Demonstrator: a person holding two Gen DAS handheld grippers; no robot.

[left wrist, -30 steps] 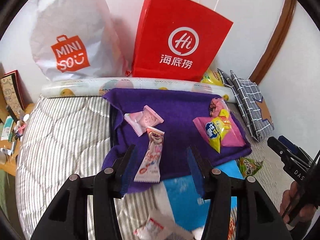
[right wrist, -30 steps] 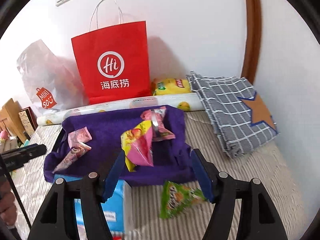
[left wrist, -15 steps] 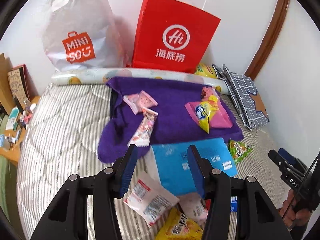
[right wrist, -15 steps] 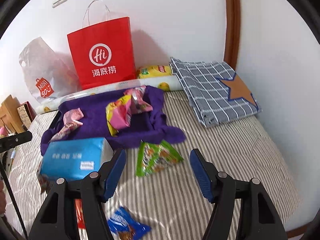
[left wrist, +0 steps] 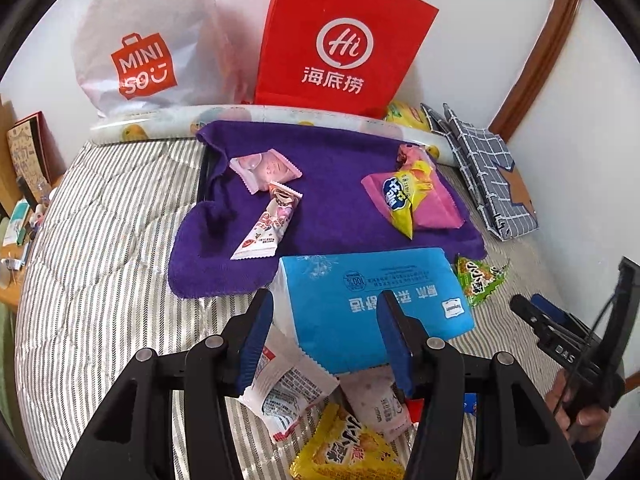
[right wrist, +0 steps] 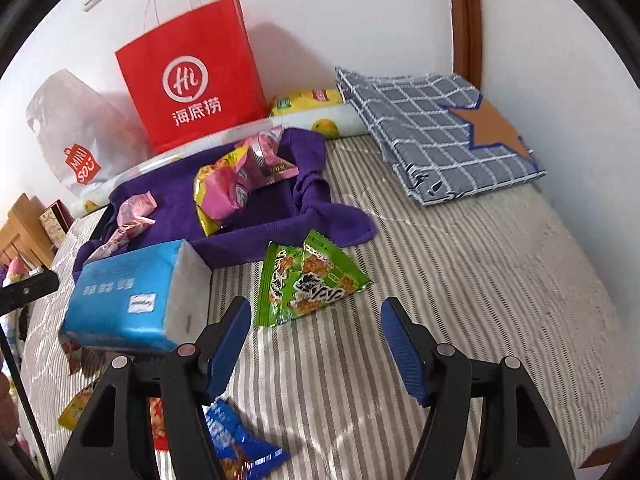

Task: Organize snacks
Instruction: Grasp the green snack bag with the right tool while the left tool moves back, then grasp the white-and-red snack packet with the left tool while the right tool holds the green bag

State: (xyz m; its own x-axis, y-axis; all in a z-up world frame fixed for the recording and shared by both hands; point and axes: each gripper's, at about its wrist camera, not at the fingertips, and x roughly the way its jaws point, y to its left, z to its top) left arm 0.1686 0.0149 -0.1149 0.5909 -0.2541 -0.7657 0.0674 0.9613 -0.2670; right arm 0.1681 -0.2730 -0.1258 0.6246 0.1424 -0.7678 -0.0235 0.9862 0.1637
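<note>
Your left gripper (left wrist: 326, 340) hangs with fingers parted and empty above a white snack packet (left wrist: 286, 390) on the striped bed (left wrist: 100, 280), beside the blue tissue pack (left wrist: 372, 304). Your right gripper (right wrist: 316, 346) is likewise spread, gripping nothing, just short of the crinkled green snack packet (right wrist: 308, 278) with orange print, lying flat near the purple towel (right wrist: 256, 216).
</note>
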